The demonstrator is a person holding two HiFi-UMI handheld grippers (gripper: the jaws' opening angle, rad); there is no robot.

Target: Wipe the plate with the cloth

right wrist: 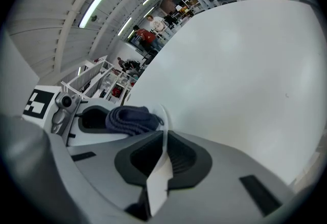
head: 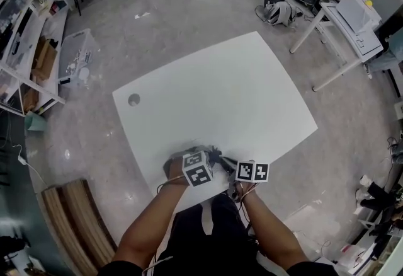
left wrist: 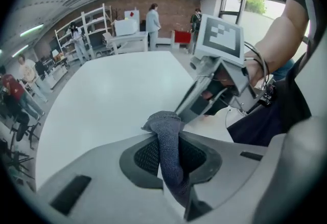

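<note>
- We are holding the plate (right wrist: pixel 159 177) in the right gripper (right wrist: pixel 163 138). Its jaws are clamping the rim, and the plate is showing edge-on as a thin white strip.
- As far as we can tell, the plate is being held up over the near edge of the table (head: pixel 220 92), not resting on it.
- We are pressing the cloth (left wrist: pixel 168 154), a dark grey knit bunch, against the plate's left face.
- The left gripper (left wrist: pixel 166 136) is pinching the cloth firmly, and a wad of it is sticking out past the fingertips.
- In the head view, both grippers are sitting close together just in front of our body.
- We are judging the wipe to be under way: both things are picked up and the cloth is touching the plate.
- What we are leaving to do is work the cloth over the remaining surface, and probably the other face.
- We cannot tell how much has been covered, since neither face is showing.
- Beyond the table, people (left wrist: pixel 152 23) and shelving (left wrist: pixel 84 34) are standing in the background.
</note>
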